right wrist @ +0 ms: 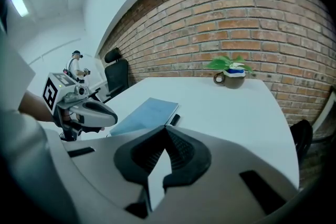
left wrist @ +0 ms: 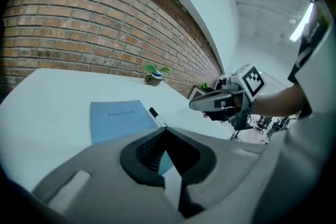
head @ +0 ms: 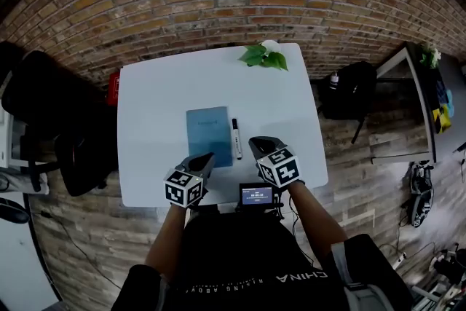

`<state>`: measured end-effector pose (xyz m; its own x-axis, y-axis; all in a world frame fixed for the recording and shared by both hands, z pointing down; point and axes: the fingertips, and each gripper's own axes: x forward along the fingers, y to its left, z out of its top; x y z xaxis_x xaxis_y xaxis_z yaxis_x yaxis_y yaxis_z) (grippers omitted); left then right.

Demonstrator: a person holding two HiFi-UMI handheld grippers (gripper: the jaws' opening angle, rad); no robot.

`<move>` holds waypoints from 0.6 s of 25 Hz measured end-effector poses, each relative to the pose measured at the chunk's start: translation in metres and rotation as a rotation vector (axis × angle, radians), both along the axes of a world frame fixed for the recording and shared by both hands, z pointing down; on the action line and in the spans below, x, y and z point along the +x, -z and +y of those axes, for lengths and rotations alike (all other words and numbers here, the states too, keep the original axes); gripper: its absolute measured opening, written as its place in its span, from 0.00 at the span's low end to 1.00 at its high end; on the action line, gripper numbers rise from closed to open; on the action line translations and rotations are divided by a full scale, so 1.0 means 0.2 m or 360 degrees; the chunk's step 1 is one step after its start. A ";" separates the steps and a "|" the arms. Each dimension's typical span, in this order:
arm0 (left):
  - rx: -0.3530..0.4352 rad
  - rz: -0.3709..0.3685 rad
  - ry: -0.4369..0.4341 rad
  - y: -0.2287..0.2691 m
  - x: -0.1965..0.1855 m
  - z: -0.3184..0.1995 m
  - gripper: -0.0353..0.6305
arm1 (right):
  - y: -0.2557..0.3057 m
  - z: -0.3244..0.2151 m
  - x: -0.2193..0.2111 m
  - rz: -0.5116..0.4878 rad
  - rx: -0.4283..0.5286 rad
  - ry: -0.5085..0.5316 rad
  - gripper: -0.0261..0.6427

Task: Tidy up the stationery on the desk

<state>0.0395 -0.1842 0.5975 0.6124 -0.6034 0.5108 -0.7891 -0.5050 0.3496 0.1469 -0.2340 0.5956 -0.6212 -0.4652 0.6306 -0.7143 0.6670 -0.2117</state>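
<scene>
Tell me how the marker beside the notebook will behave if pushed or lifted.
The marker looks round and slim, so a sideways push would probably roll it across the smooth white table. It seems rigid and light; its narrow barrel may slip between jaws.

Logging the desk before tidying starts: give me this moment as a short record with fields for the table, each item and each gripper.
table: white
notebook: blue, closed, flat mid-table
pen: lies just right of notebook, along its edge
plant: potted, at far edge
left gripper: shut, empty, near notebook's near edge
right gripper: shut, empty, near pen's near end
</scene>
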 end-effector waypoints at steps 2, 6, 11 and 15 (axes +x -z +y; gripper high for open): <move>0.0012 0.0004 -0.0010 0.01 -0.03 0.01 0.07 | 0.02 0.00 -0.01 -0.0018 0.0010 -0.0035 0.05; 0.0040 -0.0033 -0.0038 0.01 -0.08 0.04 0.07 | 0.05 0.01 -0.01 -0.0061 0.0023 -0.0083 0.05; 0.0084 -0.0055 -0.0037 0.03 -0.06 0.10 0.07 | 0.08 0.08 0.03 -0.0083 0.0050 -0.0061 0.05; 0.0118 -0.0038 -0.0007 0.06 0.00 0.20 0.07 | 0.11 0.17 0.06 -0.0085 0.0080 0.0000 0.05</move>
<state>0.0395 -0.1450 0.5859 0.6035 -0.6373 0.4792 -0.7944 -0.5323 0.2925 0.1583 -0.1996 0.5736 -0.6532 -0.4955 0.5725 -0.7031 0.6775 -0.2159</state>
